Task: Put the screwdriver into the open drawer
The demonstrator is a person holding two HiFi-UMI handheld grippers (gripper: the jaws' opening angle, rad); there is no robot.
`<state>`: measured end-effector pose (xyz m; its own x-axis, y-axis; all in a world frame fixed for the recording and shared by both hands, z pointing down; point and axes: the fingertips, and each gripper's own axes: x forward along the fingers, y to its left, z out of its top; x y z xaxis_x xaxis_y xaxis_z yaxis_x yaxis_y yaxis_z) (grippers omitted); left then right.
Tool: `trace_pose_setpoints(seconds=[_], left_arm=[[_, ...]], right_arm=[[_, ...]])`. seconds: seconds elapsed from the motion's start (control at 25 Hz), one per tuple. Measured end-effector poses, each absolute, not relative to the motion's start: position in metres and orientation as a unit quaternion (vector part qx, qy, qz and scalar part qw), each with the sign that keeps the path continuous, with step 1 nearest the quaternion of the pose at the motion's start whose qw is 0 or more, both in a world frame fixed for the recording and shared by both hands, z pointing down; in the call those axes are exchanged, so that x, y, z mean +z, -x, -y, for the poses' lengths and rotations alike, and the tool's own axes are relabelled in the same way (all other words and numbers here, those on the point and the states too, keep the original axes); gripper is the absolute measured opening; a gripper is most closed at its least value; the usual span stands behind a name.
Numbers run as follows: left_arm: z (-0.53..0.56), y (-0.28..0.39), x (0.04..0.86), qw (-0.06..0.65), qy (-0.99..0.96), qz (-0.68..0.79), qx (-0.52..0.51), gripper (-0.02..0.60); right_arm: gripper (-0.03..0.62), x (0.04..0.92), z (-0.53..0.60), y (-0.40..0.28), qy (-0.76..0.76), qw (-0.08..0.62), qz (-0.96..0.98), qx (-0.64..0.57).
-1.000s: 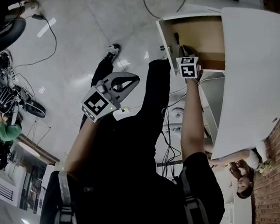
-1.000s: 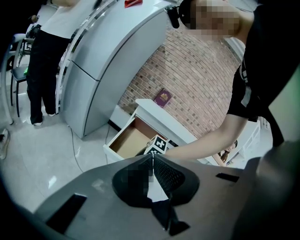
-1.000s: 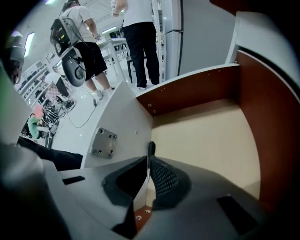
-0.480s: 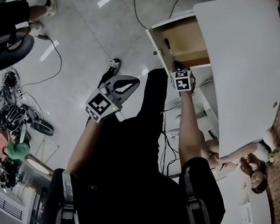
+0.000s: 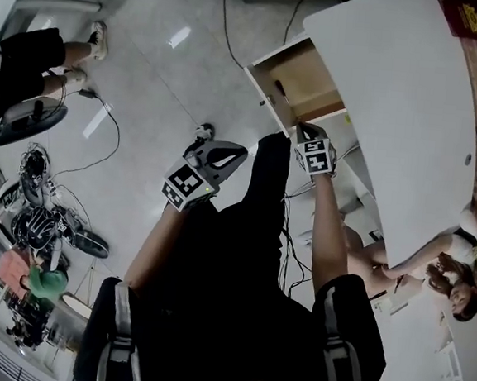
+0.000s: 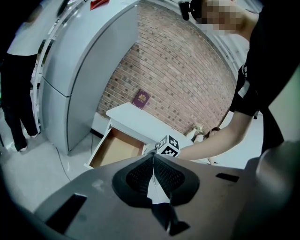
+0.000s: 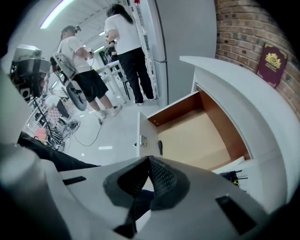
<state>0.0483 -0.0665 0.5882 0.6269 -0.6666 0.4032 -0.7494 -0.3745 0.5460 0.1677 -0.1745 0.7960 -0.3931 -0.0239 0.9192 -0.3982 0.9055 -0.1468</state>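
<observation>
— Black-handled screwdriver (image 7: 160, 146): where is it?
— I see it lying inside the open drawer (image 7: 201, 136), just behind the front panel.
— And my tongs?
— Right gripper (image 7: 149, 158) near the drawer, left gripper (image 6: 153, 154) well apart; both pinched together, holding nothing.

A workshop-like laboratory hall is shown. A glossy pale floor (image 5: 165, 80) is crossed by loose cables (image 5: 226, 23), and wired equipment (image 5: 40, 226) is massed at one side. Strip lighting (image 7: 58, 13) is mounted overhead. A white desk (image 5: 396, 100) with an open drawer (image 7: 197, 136) is set against a brick wall (image 6: 187, 79), beside a tall grey cabinet (image 6: 84, 70). Bystanders (image 7: 126, 42) are seen standing farther off.
</observation>
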Motion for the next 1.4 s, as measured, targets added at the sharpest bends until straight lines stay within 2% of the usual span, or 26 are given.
trace_pose_setpoints(seconds=[0.4, 1.04, 1.4], left_arm=[[0.073, -0.045, 0.56, 0.317, -0.852, 0.408, 0.087, 0.017], [0.082, -0.058, 0.526, 0.258, -0.892, 0.349, 0.127, 0.018], [0.078, -0.065, 0.515, 0.238, -0.905, 0.326, 0.136, 0.017]], right_arm=[[0.057, 0.743, 0.14, -0.177, -0.147, 0.492, 0.837, 0.19], [0.057, 0.62, 0.135, -0.159, -0.226, 0.38, 0.886, 0.141], [0.057, 0.586, 0.111, -0.16, -0.26, 0.341, 0.894, 0.129]])
